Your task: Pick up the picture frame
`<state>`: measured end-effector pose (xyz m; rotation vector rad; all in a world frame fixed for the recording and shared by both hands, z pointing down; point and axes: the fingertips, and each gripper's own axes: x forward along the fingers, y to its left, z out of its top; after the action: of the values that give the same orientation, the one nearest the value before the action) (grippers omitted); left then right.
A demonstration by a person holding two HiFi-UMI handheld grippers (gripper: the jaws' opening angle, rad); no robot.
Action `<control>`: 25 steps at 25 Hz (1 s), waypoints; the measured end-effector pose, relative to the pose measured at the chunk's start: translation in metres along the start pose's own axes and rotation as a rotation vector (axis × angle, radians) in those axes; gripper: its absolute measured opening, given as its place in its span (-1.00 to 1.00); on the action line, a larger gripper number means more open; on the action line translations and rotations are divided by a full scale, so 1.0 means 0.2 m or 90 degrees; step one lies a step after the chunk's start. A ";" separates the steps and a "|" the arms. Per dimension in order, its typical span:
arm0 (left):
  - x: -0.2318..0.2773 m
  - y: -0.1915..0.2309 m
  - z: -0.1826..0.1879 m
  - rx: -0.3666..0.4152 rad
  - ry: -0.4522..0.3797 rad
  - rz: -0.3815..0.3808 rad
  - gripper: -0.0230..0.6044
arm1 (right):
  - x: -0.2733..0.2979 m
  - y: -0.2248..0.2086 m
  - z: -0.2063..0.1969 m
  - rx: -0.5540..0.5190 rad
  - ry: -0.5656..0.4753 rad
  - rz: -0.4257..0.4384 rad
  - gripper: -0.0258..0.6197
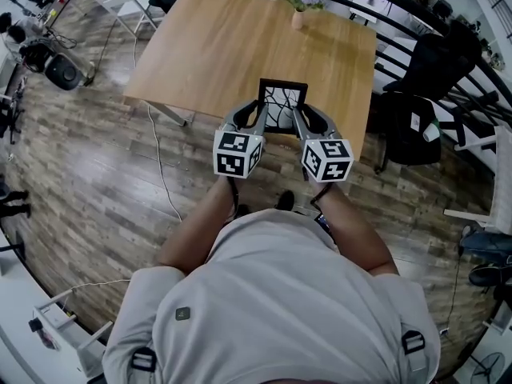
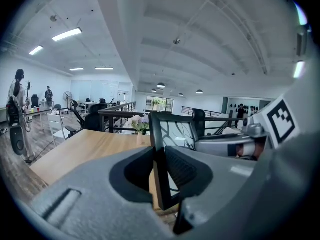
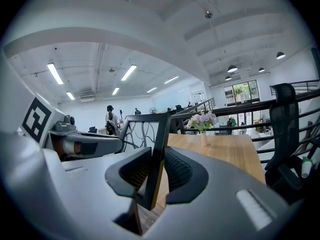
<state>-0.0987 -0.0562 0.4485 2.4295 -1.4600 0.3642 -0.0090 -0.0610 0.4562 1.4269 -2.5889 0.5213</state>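
Hold: left gripper [image 1: 256,117] squeezing picture frame [image 1: 282,105] left edge, right gripper [image 1: 303,119] squeezing right edge | Why: two sides, to stop tipping | Table [image 1: 216,46]: just ahead, below

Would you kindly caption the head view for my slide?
The left gripper and right gripper clamp the picture frame at the wooden table.

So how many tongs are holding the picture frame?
2. The left tongs grip the black rectangular picture frame's left edge; the right tongs grip its right edge. None look hidden.
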 end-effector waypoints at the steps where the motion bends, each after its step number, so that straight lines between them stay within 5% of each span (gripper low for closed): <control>1: -0.05 0.02 -0.01 -0.001 -0.002 -0.001 -0.68 | 0.00 0.05 -0.01 0.000 0.000 -0.001 -0.64; 15: -0.57 0.30 -0.17 0.001 -0.017 -0.029 -0.68 | -0.05 0.66 -0.15 -0.008 -0.012 -0.029 -0.64; 25: -0.75 0.41 -0.23 -0.013 -0.024 -0.052 -0.68 | -0.06 0.89 -0.21 -0.019 -0.012 -0.046 -0.64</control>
<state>-0.2440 0.0465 0.4475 2.4832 -1.3684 0.2856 -0.1534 0.0511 0.4498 1.5167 -2.5366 0.4603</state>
